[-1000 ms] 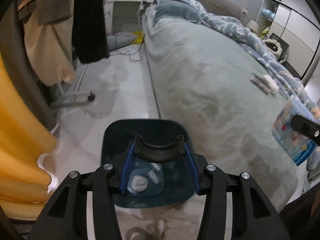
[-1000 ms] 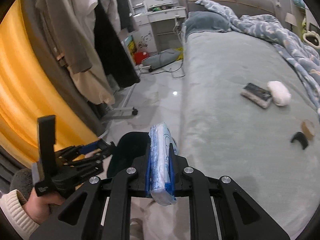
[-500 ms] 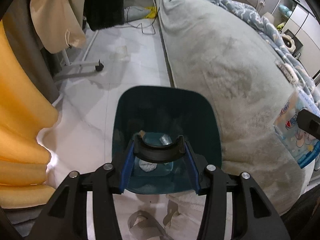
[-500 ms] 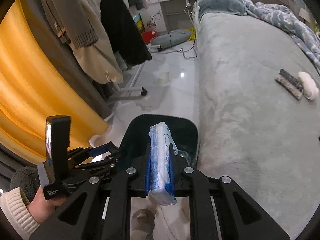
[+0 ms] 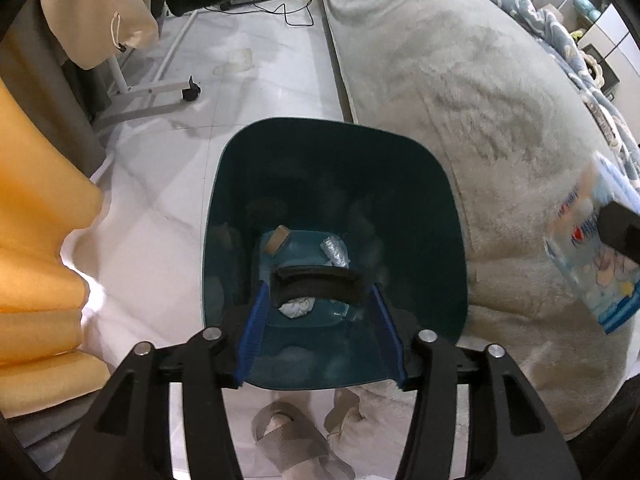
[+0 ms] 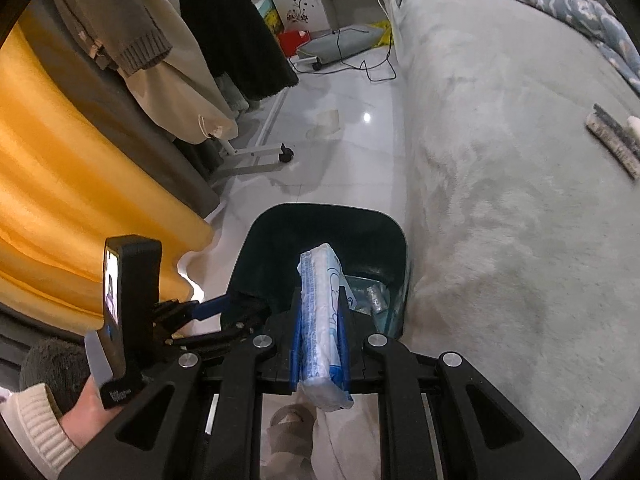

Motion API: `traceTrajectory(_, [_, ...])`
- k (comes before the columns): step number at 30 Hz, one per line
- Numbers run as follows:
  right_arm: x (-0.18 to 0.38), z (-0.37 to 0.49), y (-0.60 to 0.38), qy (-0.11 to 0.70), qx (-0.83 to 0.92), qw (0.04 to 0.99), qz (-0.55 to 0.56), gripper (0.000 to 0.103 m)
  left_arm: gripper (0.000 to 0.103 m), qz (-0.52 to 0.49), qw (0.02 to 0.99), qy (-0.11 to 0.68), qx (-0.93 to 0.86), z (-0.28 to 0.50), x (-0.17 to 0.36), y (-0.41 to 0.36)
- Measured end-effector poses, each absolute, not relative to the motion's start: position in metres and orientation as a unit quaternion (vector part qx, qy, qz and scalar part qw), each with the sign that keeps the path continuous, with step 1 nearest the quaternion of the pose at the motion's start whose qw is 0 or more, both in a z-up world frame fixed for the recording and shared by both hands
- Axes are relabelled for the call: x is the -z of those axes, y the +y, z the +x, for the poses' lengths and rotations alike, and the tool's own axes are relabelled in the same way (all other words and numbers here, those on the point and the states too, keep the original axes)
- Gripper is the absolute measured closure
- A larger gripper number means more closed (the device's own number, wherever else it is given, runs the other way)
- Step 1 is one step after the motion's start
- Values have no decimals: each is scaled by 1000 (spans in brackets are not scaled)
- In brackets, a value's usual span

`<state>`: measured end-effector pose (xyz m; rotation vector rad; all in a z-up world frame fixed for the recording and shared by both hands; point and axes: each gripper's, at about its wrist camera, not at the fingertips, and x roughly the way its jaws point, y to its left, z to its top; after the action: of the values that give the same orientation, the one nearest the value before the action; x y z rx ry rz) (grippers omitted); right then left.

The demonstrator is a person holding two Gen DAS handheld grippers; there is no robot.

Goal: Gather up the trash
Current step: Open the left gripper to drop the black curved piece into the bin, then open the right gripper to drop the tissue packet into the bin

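A dark teal trash bin [image 5: 336, 148] stands on the white floor beside the bed; it also shows in the right wrist view [image 6: 320, 232]. My left gripper [image 5: 320, 300] hangs over the bin's mouth, shut on a black curved piece [image 5: 316, 280] held across its blue pads. Inside the bin lie a crumpled white tissue [image 5: 296, 307], a brown scrap [image 5: 276, 238] and a silvery wrapper [image 5: 335, 249]. My right gripper [image 6: 320, 320] is shut on a white and blue tissue pack [image 6: 322, 320], above the bin's near rim. The pack also shows in the left wrist view [image 5: 596, 248].
A grey plush bed [image 6: 520, 160] fills the right side, with a grey brush [image 6: 612, 140] on it. Yellow curtains [image 5: 36, 240] and hanging clothes [image 6: 160, 40] are at left, above a rack's wheeled foot [image 5: 188, 92]. Cables [image 6: 360, 60] trail on the far floor. Slippered feet [image 5: 288, 440] stand below the bin.
Both grippers have moved forward and tilted down over the bin, which now looks larger and nearer. Both grips are unchanged.
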<state>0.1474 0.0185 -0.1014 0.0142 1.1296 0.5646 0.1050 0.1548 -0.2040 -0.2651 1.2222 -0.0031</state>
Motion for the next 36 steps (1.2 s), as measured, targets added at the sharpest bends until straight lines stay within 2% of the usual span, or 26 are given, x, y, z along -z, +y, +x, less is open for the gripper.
traceTrajectory(2, [108,153,21,533,-262,804,8,88,33,-120,811,573,3,105,205,155])
traceTrajectory(6, [120,161,28,543,-259,799,7,88,26,-117,818,563,3,104,201,159])
traceTrajectory(12, [133,168,37,557,-258,789,12,88,21,-113,847,519,-8,96,175,168])
traceTrajectory(30, [183,174,86,611,-251,751,-21,88,21,-118,916,379,-53,53,76,211])
traceTrajectory(36, [196,172,103,620,-253,741,-41,88,21,-116,927,354,-56,41,61,216])
